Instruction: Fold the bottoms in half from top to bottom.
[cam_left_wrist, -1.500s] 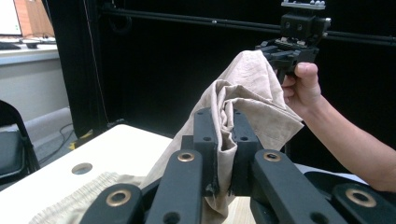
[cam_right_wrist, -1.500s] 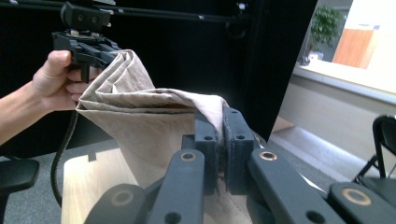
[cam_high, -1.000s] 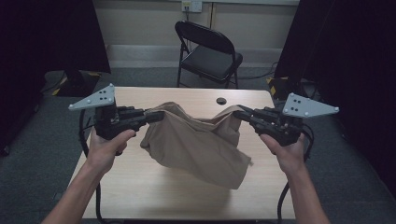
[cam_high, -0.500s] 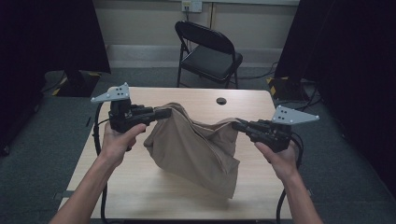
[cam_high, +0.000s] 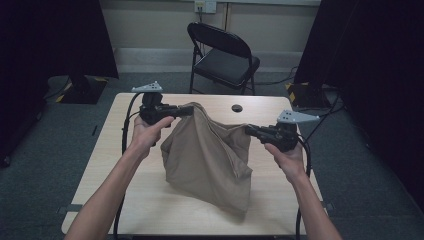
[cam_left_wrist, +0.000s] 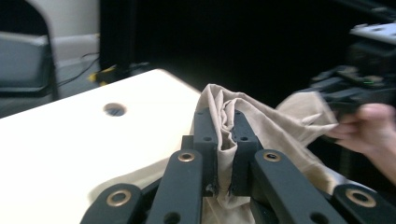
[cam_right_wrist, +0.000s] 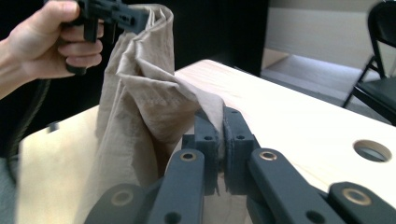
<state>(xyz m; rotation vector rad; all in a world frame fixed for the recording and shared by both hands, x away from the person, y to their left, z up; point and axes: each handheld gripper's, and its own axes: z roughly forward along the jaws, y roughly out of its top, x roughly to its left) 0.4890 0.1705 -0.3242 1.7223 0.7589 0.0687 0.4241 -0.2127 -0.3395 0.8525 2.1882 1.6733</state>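
Cloth (cam_high: 207, 155) hung between left gripper (cam_high: 186, 111) and right gripper (cam_high: 248, 130), lower end resting on table (cam_high: 125, 165); left gripper sat higher and farther back than right; table hole (cam_high: 237, 108) lay behind cloth near far edge; folding chair (cam_high: 222, 55) stood behind table.

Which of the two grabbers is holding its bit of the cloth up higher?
The left gripper: its corner of the tan cloth forms the peak, while the right gripper pinches its corner lower, nearer the table.
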